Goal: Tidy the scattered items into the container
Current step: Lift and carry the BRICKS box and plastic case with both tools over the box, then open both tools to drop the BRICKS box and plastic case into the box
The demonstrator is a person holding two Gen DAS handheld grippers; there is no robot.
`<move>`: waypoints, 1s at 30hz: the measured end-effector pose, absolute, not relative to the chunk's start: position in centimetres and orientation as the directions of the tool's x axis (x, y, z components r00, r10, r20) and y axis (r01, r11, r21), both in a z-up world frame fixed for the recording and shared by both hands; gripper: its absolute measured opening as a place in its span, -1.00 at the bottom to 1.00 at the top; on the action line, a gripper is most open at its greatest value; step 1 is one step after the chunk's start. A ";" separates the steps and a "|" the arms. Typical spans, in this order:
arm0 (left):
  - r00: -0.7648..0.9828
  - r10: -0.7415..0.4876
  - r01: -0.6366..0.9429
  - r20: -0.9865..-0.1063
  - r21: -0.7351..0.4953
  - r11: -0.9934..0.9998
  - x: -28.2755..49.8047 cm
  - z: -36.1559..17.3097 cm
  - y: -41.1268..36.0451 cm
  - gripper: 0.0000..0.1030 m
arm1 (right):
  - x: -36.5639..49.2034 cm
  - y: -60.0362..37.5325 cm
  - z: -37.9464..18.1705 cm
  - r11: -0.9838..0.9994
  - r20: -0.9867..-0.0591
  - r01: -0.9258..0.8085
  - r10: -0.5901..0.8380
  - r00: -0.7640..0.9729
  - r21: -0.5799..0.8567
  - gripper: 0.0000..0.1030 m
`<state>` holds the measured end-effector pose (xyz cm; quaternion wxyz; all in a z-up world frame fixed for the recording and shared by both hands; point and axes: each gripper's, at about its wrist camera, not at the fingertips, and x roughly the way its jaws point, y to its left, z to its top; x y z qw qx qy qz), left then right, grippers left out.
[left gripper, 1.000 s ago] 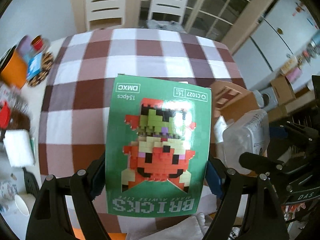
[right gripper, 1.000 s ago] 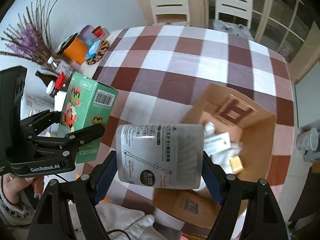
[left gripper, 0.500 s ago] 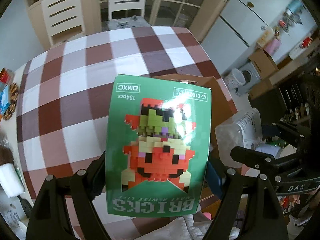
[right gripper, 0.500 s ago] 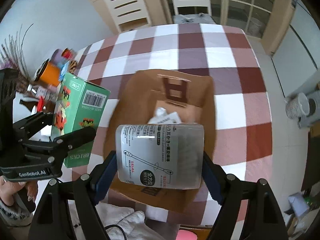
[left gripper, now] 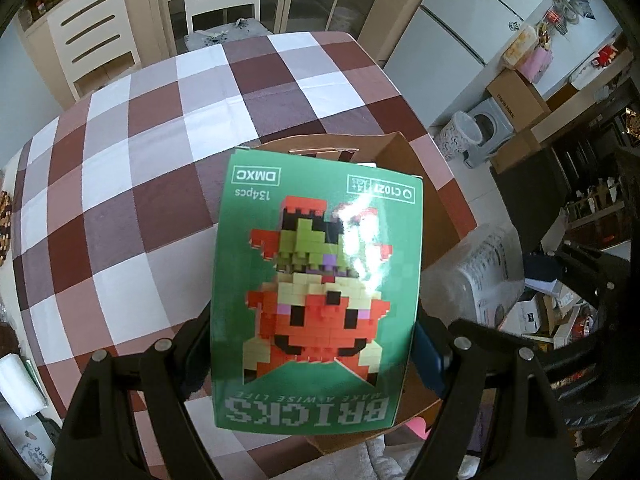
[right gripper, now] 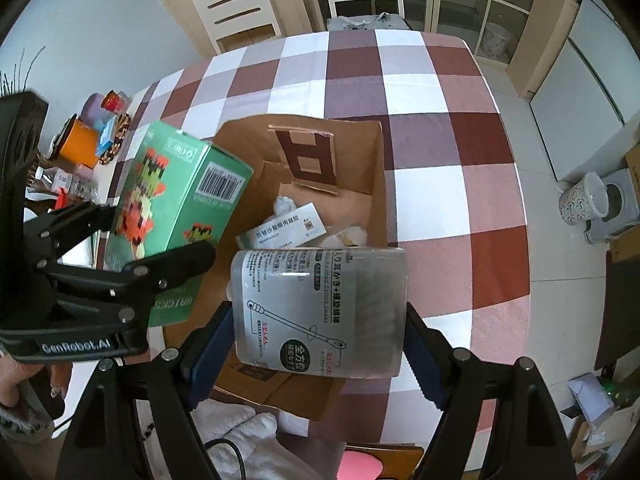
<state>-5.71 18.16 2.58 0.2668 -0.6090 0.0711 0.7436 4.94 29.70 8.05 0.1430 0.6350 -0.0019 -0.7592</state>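
A green brick box (left gripper: 316, 300) is clamped between the wide-set jaws of the left hand-held gripper (left gripper: 314, 344); a clear swab tub (right gripper: 320, 312) is clamped likewise, jaws wide, in the right hand-held gripper (right gripper: 318, 340). The open carton (right gripper: 376, 184) stands on the checked desk (right gripper: 420, 92) directly beneath both loads; the tub hangs over the carton's near half, while the box is held at the carton's left rim, so the right hand seems nearer a clean drop. The box's long axis runs along the fingers, and it is tilted in the right wrist view; the tub's flat face is turned to the camera. The box is glossy printed card, sharp-edged; the tub is smooth rigid plastic with a printed label; the carton is matte brown card, already holding a white packet (right gripper: 288, 226) and some soft white pieces.
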 end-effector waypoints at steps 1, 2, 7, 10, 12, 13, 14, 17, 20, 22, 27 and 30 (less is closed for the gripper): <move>-0.116 0.306 -0.485 -0.945 -0.215 -0.847 -5.8 2.5 18.3 0.61 | 4.9 29.7 7.9 -0.958 -0.965 0.219 -0.219 -0.147 0.184 0.58; -0.116 0.304 -0.488 -0.946 -0.212 -0.847 -5.9 2.4 18.4 0.61 | 4.9 29.6 7.8 -0.957 -0.965 0.222 -0.221 -0.142 0.187 0.58; -0.105 0.300 -0.494 -0.948 -0.212 -0.843 -6.6 2.0 18.9 0.61 | 4.6 29.3 7.4 -0.952 -0.966 0.237 -0.227 -0.126 0.193 0.58; -0.098 0.298 -0.497 -0.950 -0.212 -0.841 -6.9 1.8 19.1 0.61 | 4.4 29.1 7.5 -0.949 -0.966 0.250 -0.229 -0.124 0.193 0.58; -0.095 0.297 -0.497 -0.950 -0.213 -0.841 -7.0 1.7 19.2 0.61 | 4.4 28.9 7.5 -0.946 -0.966 0.259 -0.230 -0.120 0.193 0.58; -0.092 0.296 -0.496 -0.951 -0.214 -0.841 -7.1 1.7 19.2 0.61 | 4.4 28.8 7.6 -0.945 -0.966 0.264 -0.230 -0.118 0.193 0.58; -0.089 0.295 -0.496 -0.951 -0.214 -0.841 -7.2 1.6 19.3 0.61 | 4.4 28.7 7.6 -0.944 -0.966 0.270 -0.229 -0.118 0.190 0.58; -0.080 0.291 -0.496 -0.953 -0.215 -0.841 -7.4 1.3 19.5 0.61 | 4.5 28.1 7.7 -0.938 -0.970 0.299 -0.215 -0.115 0.173 0.58; -0.073 0.288 -0.491 -0.955 -0.217 -0.844 -7.6 1.1 19.6 0.62 | 4.7 27.6 7.6 -0.931 -0.971 0.321 -0.215 -0.103 0.172 0.58; -0.068 0.284 -0.484 -0.957 -0.217 -0.848 -7.8 1.0 19.6 0.62 | 4.8 27.3 7.5 -0.924 -0.972 0.340 -0.216 -0.092 0.173 0.59; -0.047 0.262 -0.467 -0.964 -0.210 -0.859 -8.2 0.6 19.4 0.69 | 4.9 26.8 8.2 -0.913 -0.970 0.372 -0.221 -0.104 0.168 0.58; -0.051 0.262 -0.461 -0.964 -0.210 -0.862 -8.2 1.0 19.0 0.75 | 5.0 26.8 9.1 -0.915 -0.969 0.376 -0.209 -0.135 0.145 0.59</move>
